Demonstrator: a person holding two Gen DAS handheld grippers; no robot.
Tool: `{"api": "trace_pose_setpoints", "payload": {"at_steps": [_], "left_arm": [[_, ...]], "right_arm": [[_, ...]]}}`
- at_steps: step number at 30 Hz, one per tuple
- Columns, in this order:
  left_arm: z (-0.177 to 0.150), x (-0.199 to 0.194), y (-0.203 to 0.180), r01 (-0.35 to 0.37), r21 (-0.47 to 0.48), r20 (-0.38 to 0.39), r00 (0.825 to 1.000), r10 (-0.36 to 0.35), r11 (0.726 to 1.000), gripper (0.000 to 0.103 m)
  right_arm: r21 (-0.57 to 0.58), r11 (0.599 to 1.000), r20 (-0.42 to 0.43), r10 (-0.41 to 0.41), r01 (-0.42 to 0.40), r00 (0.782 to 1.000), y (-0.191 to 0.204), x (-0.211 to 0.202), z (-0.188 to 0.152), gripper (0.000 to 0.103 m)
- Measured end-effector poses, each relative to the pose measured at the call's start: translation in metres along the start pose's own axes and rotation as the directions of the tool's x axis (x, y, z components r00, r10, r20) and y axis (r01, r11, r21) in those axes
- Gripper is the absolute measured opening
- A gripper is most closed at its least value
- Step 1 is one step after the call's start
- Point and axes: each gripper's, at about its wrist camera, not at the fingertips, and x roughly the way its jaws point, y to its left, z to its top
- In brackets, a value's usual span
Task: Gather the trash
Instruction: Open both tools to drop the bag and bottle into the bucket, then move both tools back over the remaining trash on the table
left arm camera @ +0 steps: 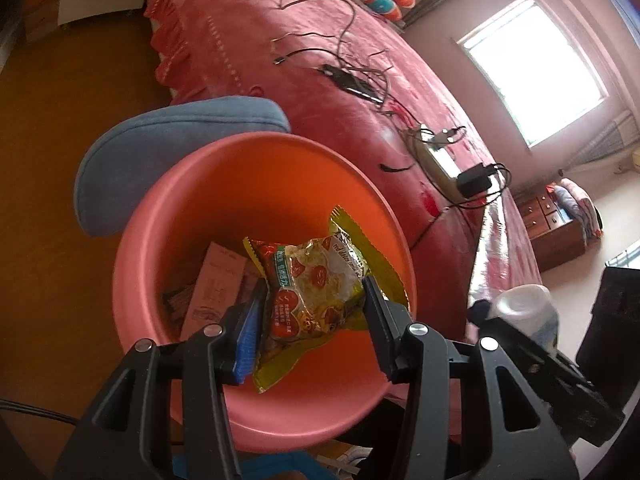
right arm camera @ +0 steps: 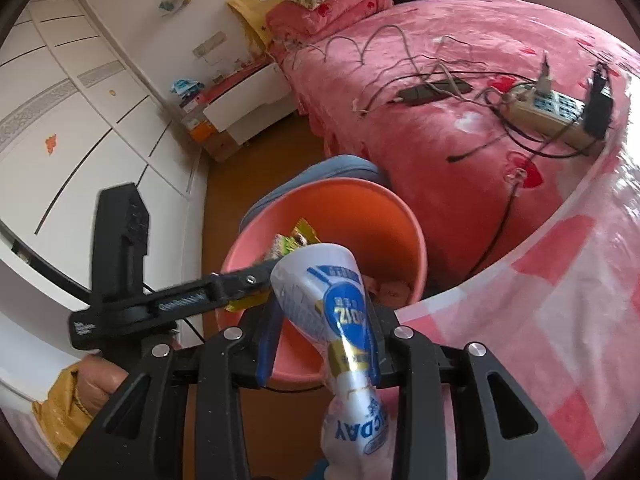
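Altogether two grippers, each clamping one wrapper (left arm camera: 316, 284), over one bin (left arm camera: 192, 216).

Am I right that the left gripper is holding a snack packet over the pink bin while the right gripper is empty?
Not quite. The left gripper does hold the snack packet over the pink bin, but the right gripper is not empty: it grips a white and blue plastic bottle, as the right wrist view shows.
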Motion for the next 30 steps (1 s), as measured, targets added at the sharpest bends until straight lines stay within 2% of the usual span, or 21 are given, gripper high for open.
{"api": "trace_pose_setpoints", "payload": {"at_steps": [2,4,5,7,11,13,19,22,26,30], "left_arm": [[0.001,0.002,0.006,-0.008,-0.013,0.0,1.0,0.008,1.0,0.049],[0.002,0.002,0.01,-0.017,-0.019,0.002,1.0,0.017,1.0,0.051],[0.002,0.001,0.011,-0.02,-0.018,0.008,1.0,0.02,1.0,0.052],[0.003,-0.002,0.014,-0.016,-0.025,0.021,1.0,0.016,1.0,0.064],[0.003,-0.005,0.012,-0.037,-0.006,0.045,0.998,0.037,0.999,0.073],[0.002,-0.006,0.011,-0.032,-0.001,0.048,0.998,0.032,0.999,0.076],[-0.001,-0.008,0.001,-0.035,0.046,0.086,0.996,0.031,0.998,0.084],[-0.004,-0.008,-0.008,-0.008,0.093,0.101,0.995,-0.002,0.996,0.087],[-0.008,-0.009,-0.019,0.051,0.107,0.119,0.991,-0.064,0.993,0.087],[-0.013,-0.01,-0.039,0.057,0.171,0.119,0.99,-0.078,0.984,0.087]], "right_arm": [[0.005,1.0,-0.014,0.01,-0.01,1.0,0.001,0.004,0.002,0.037],[0.036,0.999,-0.015,0.005,-0.005,1.0,-0.004,0.004,0.002,0.051],[0.044,0.999,-0.009,0.012,-0.012,1.0,-0.005,0.003,0.002,0.052],[0.064,0.998,0.003,0.013,-0.013,1.0,-0.009,0.0,0.001,0.06],[0.082,0.997,0.02,0.001,-0.002,1.0,-0.011,-0.007,-0.002,0.07],[0.086,0.996,0.029,-0.019,0.016,0.999,-0.012,-0.011,-0.004,0.08],[0.041,0.995,0.063,-0.092,0.089,0.994,-0.008,-0.027,-0.016,0.087],[0.023,0.994,0.083,-0.105,0.103,0.991,-0.005,-0.036,-0.023,0.088],[0.003,0.993,0.125,-0.118,0.118,0.985,-0.001,-0.049,-0.033,0.093],[-0.002,0.992,0.171,-0.128,0.13,0.977,-0.001,-0.065,-0.043,0.094]]}}
